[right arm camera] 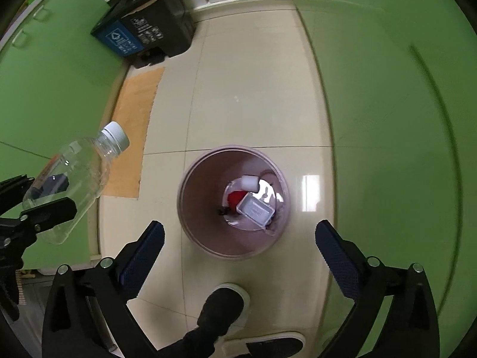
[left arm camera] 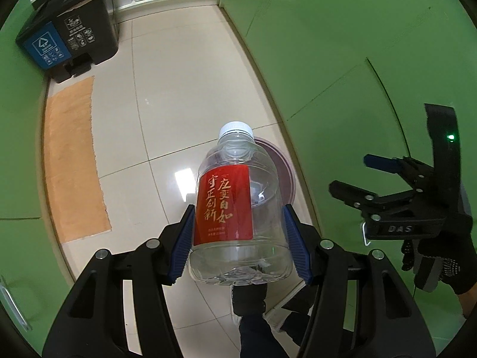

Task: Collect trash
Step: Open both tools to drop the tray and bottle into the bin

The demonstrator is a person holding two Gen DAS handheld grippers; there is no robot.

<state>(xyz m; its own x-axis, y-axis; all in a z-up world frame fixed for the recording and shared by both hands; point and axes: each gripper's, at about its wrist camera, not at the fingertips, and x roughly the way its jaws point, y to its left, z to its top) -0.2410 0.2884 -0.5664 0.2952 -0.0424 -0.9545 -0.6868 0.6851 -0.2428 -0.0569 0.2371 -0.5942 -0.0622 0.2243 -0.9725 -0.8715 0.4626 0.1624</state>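
I'm holding the water bottle (left arm camera: 238, 211) between the left gripper (left arm camera: 238, 238) fingers, beside the pink wastebasket (right arm camera: 190, 208); right gripper (right arm camera: 238, 250) fingers spread, empty. Centering over rim bef. release.

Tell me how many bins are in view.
2. A round pink bin stands on the tiled floor below the open right gripper, with trash inside. A black pedal bin with a blue panel stands farther off by the white boxes. Others may be hidden.
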